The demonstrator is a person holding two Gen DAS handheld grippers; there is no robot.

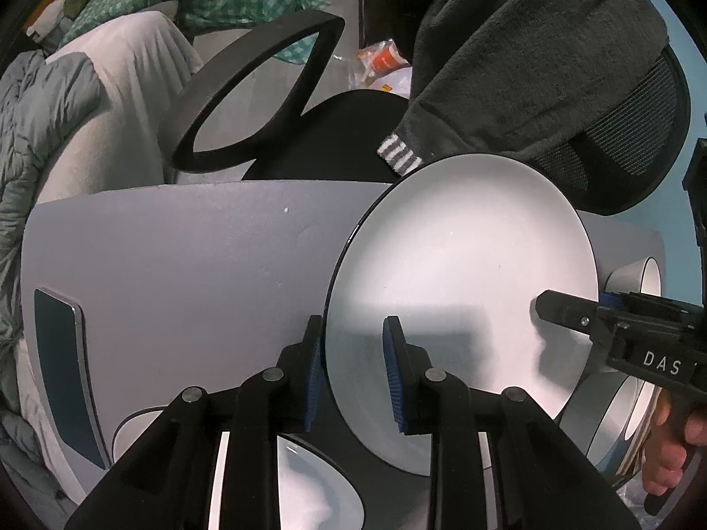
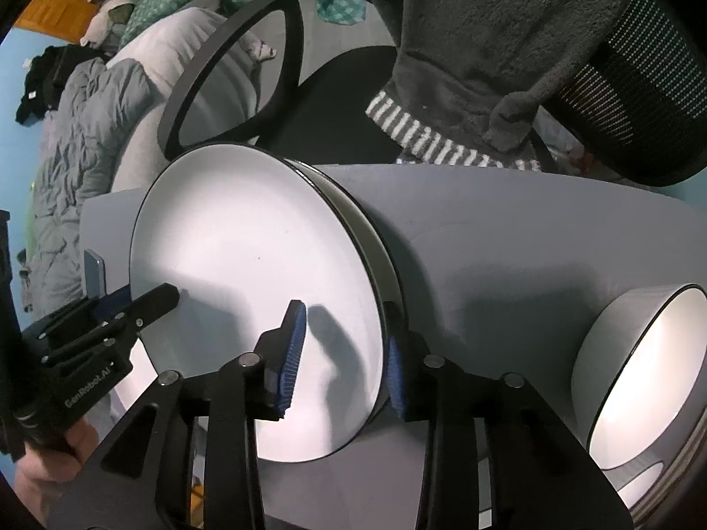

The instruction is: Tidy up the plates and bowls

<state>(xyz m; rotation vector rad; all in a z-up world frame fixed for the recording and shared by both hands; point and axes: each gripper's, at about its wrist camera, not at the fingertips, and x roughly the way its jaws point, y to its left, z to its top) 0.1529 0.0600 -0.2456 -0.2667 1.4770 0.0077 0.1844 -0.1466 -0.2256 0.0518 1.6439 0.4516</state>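
Left wrist view: the left gripper point(image 1: 353, 371), its ribbed blue pads point(image 1: 393, 375) slightly parted, straddles the rim of a smooth round white plate point(image 1: 459, 282); whether they pinch it is unclear. The right gripper point(image 2: 342, 353) straddles the opposite rim likewise. Only the right wrist view shows a second plate point(image 2: 375, 247) beneath. Grey-walled bowls point(image 2: 640, 366) sit just beside, on the matte grey table point(image 2: 508, 221). Beyond stands a black mesh chair point(image 2: 640, 57).
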